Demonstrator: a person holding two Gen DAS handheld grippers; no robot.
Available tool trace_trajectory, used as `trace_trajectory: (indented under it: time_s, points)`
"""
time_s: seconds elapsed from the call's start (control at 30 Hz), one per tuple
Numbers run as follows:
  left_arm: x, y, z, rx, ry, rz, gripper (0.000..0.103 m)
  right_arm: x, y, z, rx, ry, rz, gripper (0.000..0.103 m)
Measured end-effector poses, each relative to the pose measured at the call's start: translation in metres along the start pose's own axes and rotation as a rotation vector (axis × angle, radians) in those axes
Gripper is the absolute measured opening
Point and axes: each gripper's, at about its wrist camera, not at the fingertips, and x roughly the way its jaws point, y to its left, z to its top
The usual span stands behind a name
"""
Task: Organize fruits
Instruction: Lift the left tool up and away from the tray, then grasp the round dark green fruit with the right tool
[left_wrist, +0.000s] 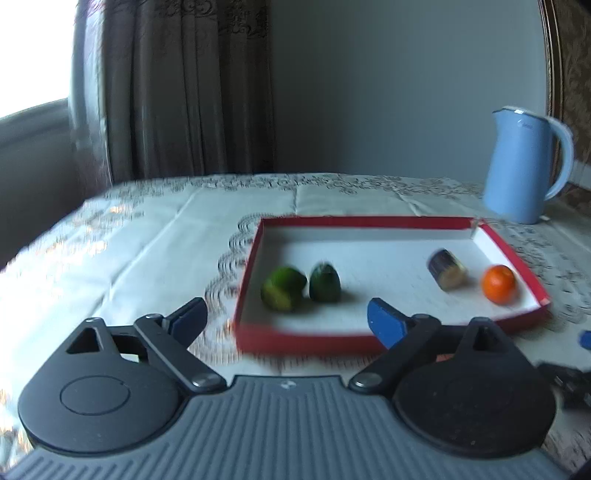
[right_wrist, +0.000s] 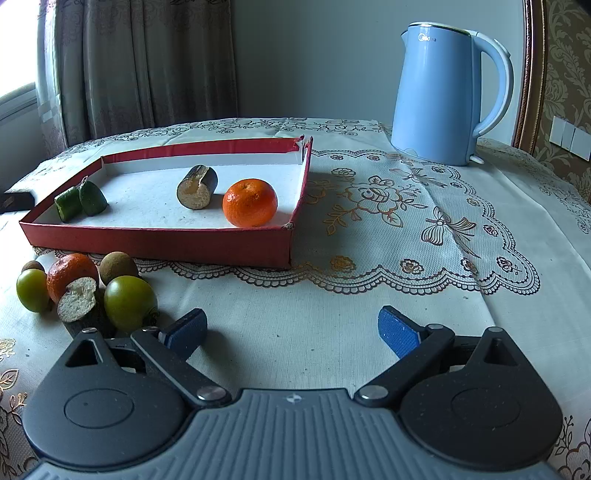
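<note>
Counting in the red tray (right_wrist: 155, 242): two green pieces (right_wrist: 80, 202), one cut dark chunk (right_wrist: 197, 187), one orange (right_wrist: 250, 202).
Loose on my surface (right_wrist: 314, 332): six fruits (right_wrist: 88, 290).
Kettle (right_wrist: 439, 99): one, reads "Midea".
My left fingers (left_wrist: 286, 318): wide, empty.
My right fingers (right_wrist: 291, 332): wide, empty.

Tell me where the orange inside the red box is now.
In the right wrist view, the orange lies in the red box, in its near right corner, beside the dark cut piece.

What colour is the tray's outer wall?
Red outside, white inside; the tray shows clearest in the right wrist view.
</note>
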Motion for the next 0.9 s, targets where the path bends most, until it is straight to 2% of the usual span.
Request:
trace_trajectory:
  time_s: [0.17,0.3,0.37,0.47,0.63,0.73,0.9]
  points:
    - [-0.013,0.011,-0.029,-0.031,0.064,0.008,0.095,-0.001,0.0,-0.001,0.004,-0.004,0.009,0.1]
    - [-0.014,0.017,-0.04,-0.054,0.105,-0.024,0.095,-0.015,-0.003,-0.006,0.027,-0.055,0.042,0.1]
    - [-0.013,0.017,-0.046,-0.044,0.118,-0.036,0.095,-0.025,0.0,-0.009,0.005,-0.069,0.068,0.1]
    - [-0.009,0.014,-0.055,-0.014,0.149,-0.042,0.095,-0.036,0.012,-0.015,-0.077,-0.096,0.062,0.1]
    - [-0.01,0.012,-0.06,0.014,0.145,-0.046,0.099,-0.038,0.035,-0.013,-0.168,-0.101,0.118,0.099]
    - [-0.008,0.012,-0.059,0.017,0.159,-0.067,0.103,-0.03,0.047,-0.011,-0.208,-0.104,0.111,0.099]
    - [-0.008,0.011,-0.06,0.023,0.157,-0.067,0.103,-0.02,0.056,-0.006,-0.239,-0.107,0.103,0.094]
